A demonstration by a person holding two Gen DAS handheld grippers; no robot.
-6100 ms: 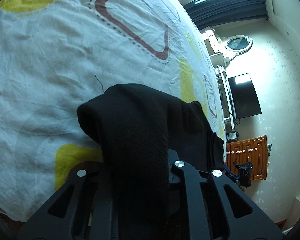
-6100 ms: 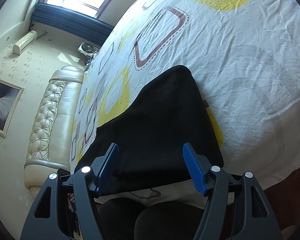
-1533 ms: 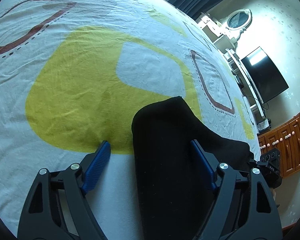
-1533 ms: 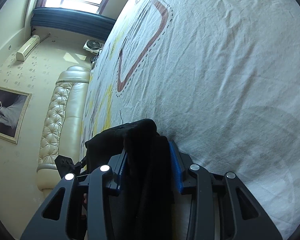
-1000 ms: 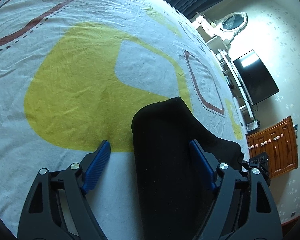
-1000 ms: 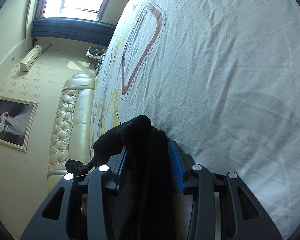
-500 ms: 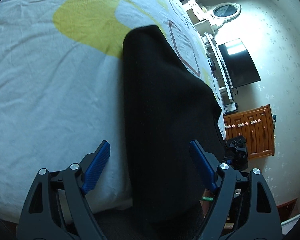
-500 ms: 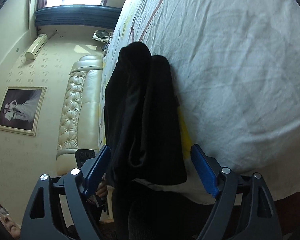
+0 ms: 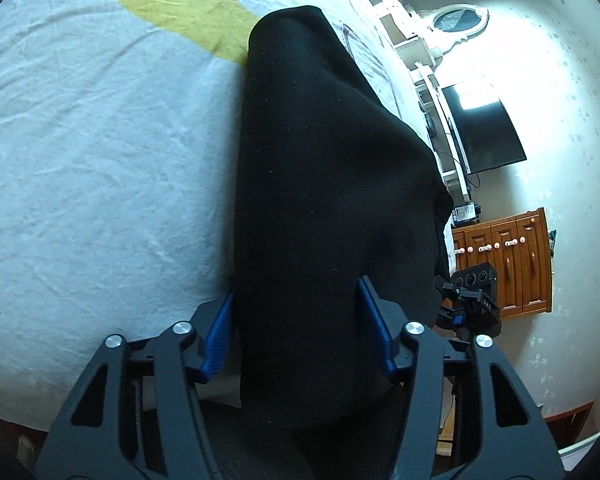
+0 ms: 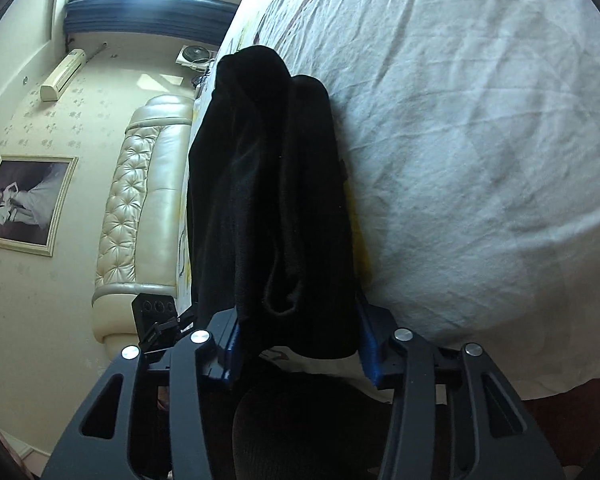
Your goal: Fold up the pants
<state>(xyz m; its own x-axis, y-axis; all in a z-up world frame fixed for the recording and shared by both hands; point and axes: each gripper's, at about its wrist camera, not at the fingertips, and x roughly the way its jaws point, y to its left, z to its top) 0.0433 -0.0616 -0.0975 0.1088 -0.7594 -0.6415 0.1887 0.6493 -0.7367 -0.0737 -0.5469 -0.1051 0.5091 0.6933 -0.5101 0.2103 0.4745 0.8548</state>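
Note:
The black pants (image 9: 324, 168) lie folded in a thick stack on the white patterned bedsheet (image 9: 92, 152). My left gripper (image 9: 300, 324) has closed its blue-padded jaws against both sides of the near end of the stack. In the right wrist view the pants (image 10: 268, 184) show as a layered black bundle near the bed's edge. My right gripper (image 10: 300, 344) likewise has its blue pads pressed on the two sides of that bundle's near end. Each gripper's fingertips are partly hidden by cloth.
The sheet (image 10: 480, 140) stretches wide beyond the pants. A wooden cabinet (image 9: 504, 264) and a wall TV (image 9: 484, 128) stand off the bed on one side. A padded cream headboard (image 10: 136, 208) stands on the other. The other gripper's camera head (image 9: 474, 300) shows beside the pants.
Both grippers stood wide open around the pants half a second ago. Both have now narrowed onto the stack's near ends. Earlier, the right gripper held a bunched fold and then let it go.

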